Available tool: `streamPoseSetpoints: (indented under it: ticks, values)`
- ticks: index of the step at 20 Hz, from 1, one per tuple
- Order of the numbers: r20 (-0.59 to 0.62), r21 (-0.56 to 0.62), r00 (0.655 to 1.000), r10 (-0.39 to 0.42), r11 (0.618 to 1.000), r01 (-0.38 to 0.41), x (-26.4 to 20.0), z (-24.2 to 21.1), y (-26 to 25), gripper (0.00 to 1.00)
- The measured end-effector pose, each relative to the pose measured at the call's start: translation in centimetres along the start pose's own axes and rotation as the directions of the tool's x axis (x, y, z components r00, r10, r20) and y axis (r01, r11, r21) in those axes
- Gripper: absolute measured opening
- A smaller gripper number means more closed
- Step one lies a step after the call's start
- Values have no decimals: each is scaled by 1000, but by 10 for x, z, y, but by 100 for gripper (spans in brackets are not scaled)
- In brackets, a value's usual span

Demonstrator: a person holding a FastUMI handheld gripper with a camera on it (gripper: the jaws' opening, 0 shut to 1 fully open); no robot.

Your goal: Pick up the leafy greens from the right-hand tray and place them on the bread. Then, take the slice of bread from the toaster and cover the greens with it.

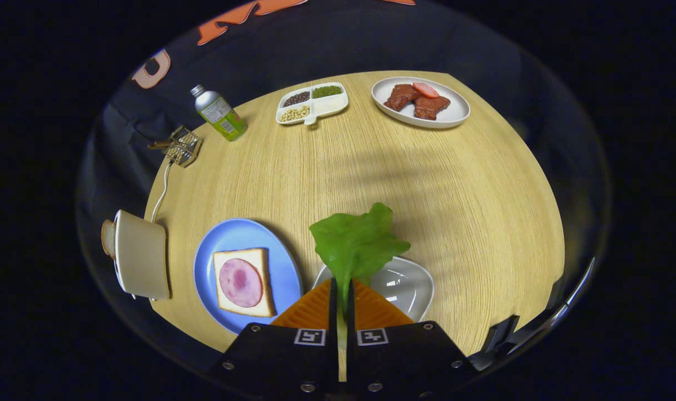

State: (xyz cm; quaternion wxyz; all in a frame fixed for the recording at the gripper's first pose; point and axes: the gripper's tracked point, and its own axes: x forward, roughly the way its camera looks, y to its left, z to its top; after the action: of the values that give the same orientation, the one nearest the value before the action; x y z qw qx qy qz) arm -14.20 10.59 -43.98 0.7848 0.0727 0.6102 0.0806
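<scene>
My gripper point(341, 289) had its two fingers pressed together on the pale stalk of the leafy greens point(355, 245), so that the leaf stood up just ahead of the fingertips and fanned out over the table point(438, 184). Directly beneath the leaf and the fingertips lay the grey tray point(407, 284), a shallow glossy dish, bare where I could see it. Just to the left of my fingers sat the blue plate point(232, 239), and on it lay the slice of bread point(257, 262) with a round of pink ham point(241, 282) on top. Farther left, at the table's edge, stood the cream toaster point(141, 255) with a slice of toast point(108, 238) showing at its far side and a white cord trailing away from it. Well beyond my fingers I saw a small wire rack point(181, 146), a green-labelled bottle point(218, 113), a divided dish of beans point(312, 103) and a white plate of meat point(420, 102).
</scene>
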Motion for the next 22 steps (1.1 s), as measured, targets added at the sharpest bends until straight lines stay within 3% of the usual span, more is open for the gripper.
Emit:
streamPoseSetpoints:
  ticks: [9,22]
  values:
    - [18,-84,989,145,986,-143,-18,5,82,6]
    - [-46,-207,991,123,970,-130,3,-17,135,10]
